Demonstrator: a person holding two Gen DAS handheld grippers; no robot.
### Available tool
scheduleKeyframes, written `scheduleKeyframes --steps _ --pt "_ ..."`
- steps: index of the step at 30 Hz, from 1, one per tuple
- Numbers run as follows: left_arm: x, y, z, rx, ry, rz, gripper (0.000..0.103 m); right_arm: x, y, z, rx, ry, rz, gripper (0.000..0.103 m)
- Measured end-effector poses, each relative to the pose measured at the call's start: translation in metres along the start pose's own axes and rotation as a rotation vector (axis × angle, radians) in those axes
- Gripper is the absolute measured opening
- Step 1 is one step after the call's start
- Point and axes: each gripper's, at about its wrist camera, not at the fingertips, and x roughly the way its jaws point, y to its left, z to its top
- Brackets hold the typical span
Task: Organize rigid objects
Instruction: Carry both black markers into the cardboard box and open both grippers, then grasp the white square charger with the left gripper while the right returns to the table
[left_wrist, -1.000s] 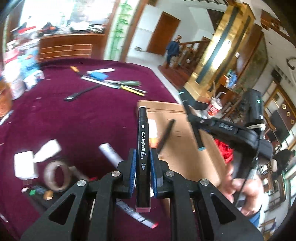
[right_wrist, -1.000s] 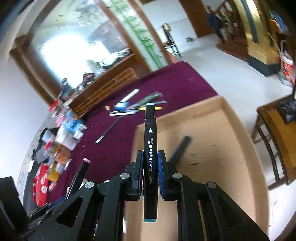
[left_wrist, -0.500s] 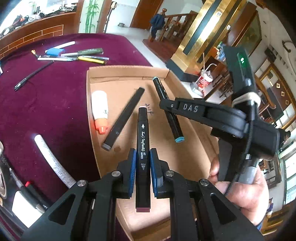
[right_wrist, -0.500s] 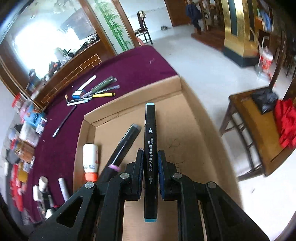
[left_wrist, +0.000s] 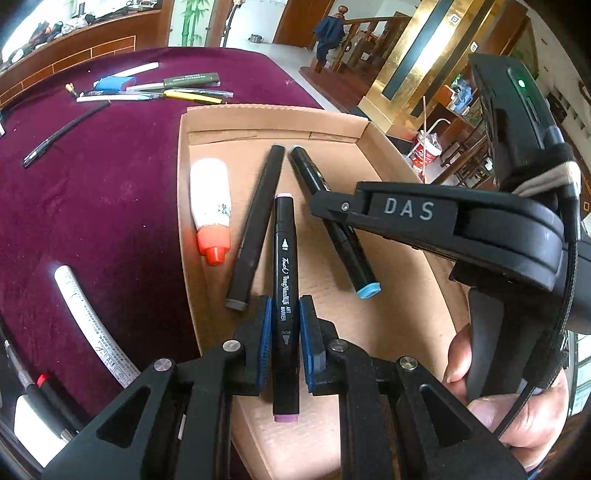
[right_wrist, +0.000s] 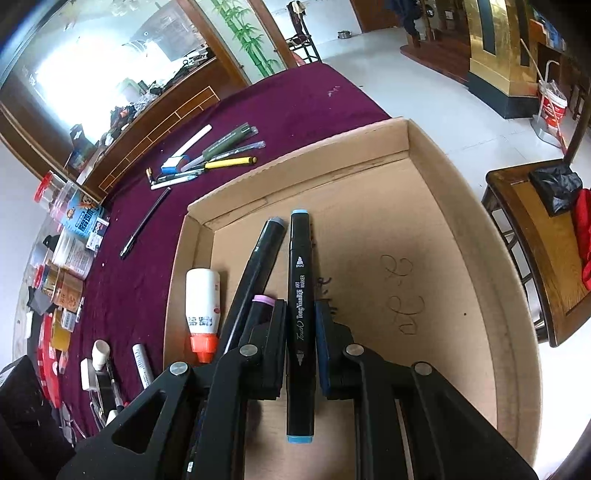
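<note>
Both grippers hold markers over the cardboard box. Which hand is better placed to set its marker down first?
Probably left. The left gripper holds its pink-capped marker right beside the grey-capped marker lying in the box, while the right gripper's blue-capped marker appears higher.

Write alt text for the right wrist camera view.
The right gripper grips a blue-capped black marker above a cardboard tray that holds a grey-capped marker and a white bottle. Pens lie beyond on purple cloth.
</note>
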Motion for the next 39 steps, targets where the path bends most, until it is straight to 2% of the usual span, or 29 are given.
scheduleKeyframes --steps 11,16,20,24,30,37,39 --pt "-0.003 0.0 -0.003 -0.006 0.001 -0.004 0.012 0.004 0.009 -0.002 -0.009 0.017 -0.001 0.014" --pt "-0.003 0.0 -0.003 -0.004 0.004 0.002 0.012 0.004 0.011 -0.003 -0.015 0.019 -0.007 0.019" --pt "-0.003 0.0 -0.001 -0.008 0.01 -0.002 0.012 0.001 0.011 -0.003 -0.015 0.008 -0.013 0.028" --pt "-0.008 0.001 -0.002 -0.013 0.009 -0.001 0.013 -0.003 0.011 -0.002 -0.011 -0.009 -0.01 0.028" --pt "-0.026 0.005 -0.004 -0.014 -0.015 -0.011 0.013 -0.012 0.012 -0.002 0.0 -0.054 0.003 0.028" --pt "-0.054 0.016 -0.01 -0.007 -0.053 -0.004 0.013 -0.031 0.022 -0.003 -0.029 -0.148 0.082 0.028" --pt "-0.063 0.023 -0.013 -0.007 -0.061 -0.003 0.016 -0.036 0.029 -0.005 -0.054 -0.178 0.106 0.03"
